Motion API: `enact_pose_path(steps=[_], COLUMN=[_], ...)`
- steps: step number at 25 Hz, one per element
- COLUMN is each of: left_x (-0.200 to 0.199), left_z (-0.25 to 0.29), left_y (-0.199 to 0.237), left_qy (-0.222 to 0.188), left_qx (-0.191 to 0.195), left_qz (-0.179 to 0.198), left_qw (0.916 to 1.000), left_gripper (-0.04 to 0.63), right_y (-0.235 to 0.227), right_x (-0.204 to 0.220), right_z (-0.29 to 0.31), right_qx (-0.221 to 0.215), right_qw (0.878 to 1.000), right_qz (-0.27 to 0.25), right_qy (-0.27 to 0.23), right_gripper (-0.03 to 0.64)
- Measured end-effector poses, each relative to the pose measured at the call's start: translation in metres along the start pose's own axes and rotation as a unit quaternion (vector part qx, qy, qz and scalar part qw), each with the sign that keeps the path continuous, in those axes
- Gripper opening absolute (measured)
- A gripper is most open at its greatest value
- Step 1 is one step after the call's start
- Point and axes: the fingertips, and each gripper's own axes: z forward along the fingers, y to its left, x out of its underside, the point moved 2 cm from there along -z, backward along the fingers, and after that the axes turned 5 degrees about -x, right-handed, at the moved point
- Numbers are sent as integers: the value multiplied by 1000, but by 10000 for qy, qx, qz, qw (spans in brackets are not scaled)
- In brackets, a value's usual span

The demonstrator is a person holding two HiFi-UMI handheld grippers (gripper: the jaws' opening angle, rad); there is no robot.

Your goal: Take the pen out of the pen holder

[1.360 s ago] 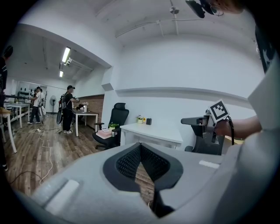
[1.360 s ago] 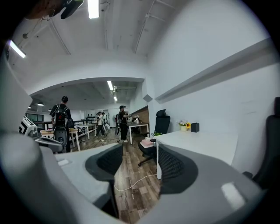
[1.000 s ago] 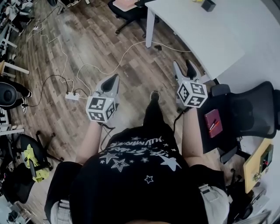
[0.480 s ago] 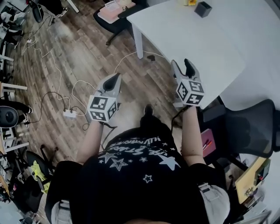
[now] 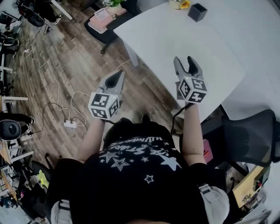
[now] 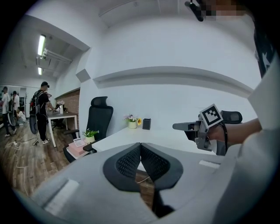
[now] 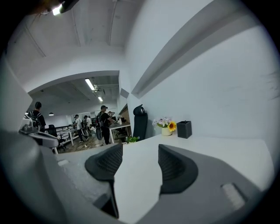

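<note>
Left gripper (image 6: 140,146): jaws pressed together at the tips, with nothing between them. It is held level on an outstretched forearm, over the wooden floor (image 5: 65,65) just short of the near edge of the white surface (image 5: 210,43), pointing to 12 o'clock in the head view.

Right gripper (image 7: 140,153): jaws wide apart and empty, with only bare surface showing in the gap. It is held level above the near part of the surface, also pointing to 12 o'clock, abreast of the left gripper and well apart from it.

Count on the surface: one black pen holder (image 5: 197,12) and one flower pot (image 5: 179,4).

The holder stands upright at the far edge of the surface, at about 12 to 1 o'clock from the right jaws and well apart from both grippers. The pot is just beside it, at its 9 o'clock. Whether a pen stands in the holder cannot be told; it is too small.

Two black office chairs show in the head view: one (image 5: 249,135) at 4 o'clock, one (image 5: 109,30) at 11 o'clock.
</note>
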Motion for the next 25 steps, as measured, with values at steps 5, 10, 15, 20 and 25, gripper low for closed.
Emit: enact_pose_path(steps=[5, 10, 15, 20, 25], left_x=[-10, -14, -24, -43, -67], left_z=[24, 60, 107, 171, 232], left_y=[-2, 1, 11, 25, 35], left_qy=[-27, 20, -25, -53, -104], left_qx=[90, 328, 665, 1058, 1532], left_qz=[83, 115, 151, 181, 270], left_qw=[9999, 9994, 9977, 9942, 9878], left_gripper=[11, 11, 11, 11, 11], right_y=[-16, -36, -58, -87, -113], right_x=[1, 1, -3, -20, -38], right_z=[-1, 7, 25, 50, 78], right_qx=[177, 397, 695, 1129, 1546], right_qw=[9998, 9991, 9974, 9934, 9876], right_qz=[-9, 131, 173, 216, 253], right_qy=[21, 25, 24, -58, -102], right_gripper=[258, 258, 258, 258, 258])
